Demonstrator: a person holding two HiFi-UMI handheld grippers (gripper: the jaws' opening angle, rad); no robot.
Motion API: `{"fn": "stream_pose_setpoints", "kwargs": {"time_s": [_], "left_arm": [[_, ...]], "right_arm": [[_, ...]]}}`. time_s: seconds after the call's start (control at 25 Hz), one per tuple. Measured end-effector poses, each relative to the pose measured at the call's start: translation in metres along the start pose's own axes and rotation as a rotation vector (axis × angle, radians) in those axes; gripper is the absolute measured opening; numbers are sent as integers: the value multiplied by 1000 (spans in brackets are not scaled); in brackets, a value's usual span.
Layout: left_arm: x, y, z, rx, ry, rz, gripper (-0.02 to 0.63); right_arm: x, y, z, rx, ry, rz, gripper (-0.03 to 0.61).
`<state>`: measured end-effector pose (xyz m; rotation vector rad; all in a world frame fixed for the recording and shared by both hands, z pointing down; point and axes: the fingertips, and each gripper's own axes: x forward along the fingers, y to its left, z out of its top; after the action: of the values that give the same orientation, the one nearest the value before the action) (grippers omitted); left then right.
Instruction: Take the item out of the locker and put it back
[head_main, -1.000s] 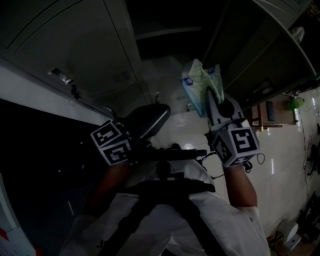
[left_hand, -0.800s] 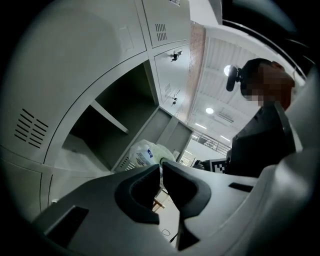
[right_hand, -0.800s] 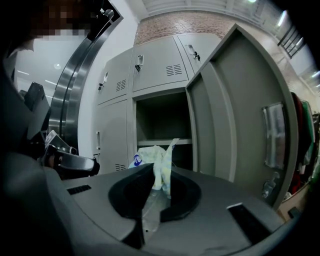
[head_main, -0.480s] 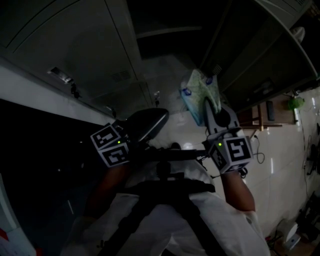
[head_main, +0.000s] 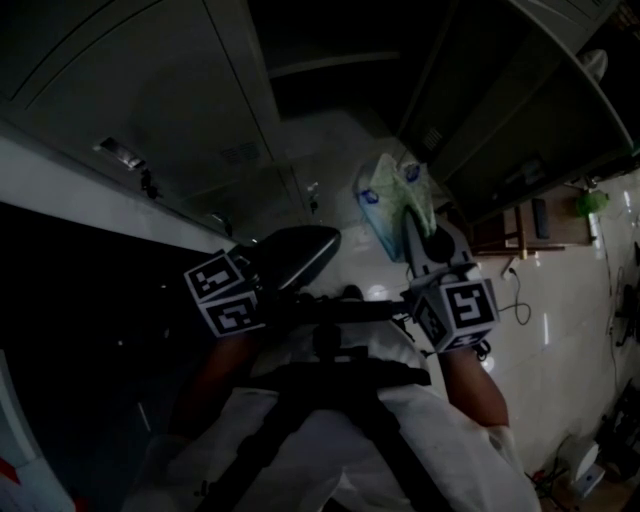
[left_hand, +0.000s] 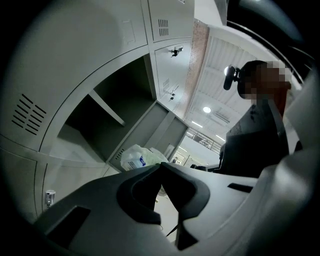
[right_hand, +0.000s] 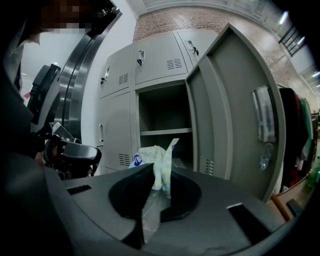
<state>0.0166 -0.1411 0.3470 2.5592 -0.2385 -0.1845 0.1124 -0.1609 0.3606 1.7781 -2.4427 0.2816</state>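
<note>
My right gripper (right_hand: 152, 174) is clamped on the top fold of the pack (right_hand: 146, 156), holding it up just outside the open locker (right_hand: 162, 132), facing the shelf it likely returns to. My left gripper (left_hand: 159, 167), jaws together and empty, hangs beside the locker, out of the way.

White short-sleeved shirt (head_main: 455, 440), crossed by dark straps (head_main: 330, 385). Left gripper (left_hand: 159, 165) and right gripper (right_hand: 152, 167): dark grey, each bearing a cube (head_main: 225, 295) with black-and-white square markers.
</note>
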Motion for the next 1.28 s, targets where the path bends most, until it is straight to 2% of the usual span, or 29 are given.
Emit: {"fn": "stream_pose_setpoints", "kwargs": {"time_s": [0.32,0.68,1.28], "left_arm": [[1,-5,-7,32,42,-12,0],[-2,-1,-2,-15,-8,-3,0],[-4,10,8,2,-41,62,0]], "right_arm": [[0,1,-4,10,13,-4,9],[1,3,-6,14,11,5,9],[1,-1,0,1,26,-9,9]]}}
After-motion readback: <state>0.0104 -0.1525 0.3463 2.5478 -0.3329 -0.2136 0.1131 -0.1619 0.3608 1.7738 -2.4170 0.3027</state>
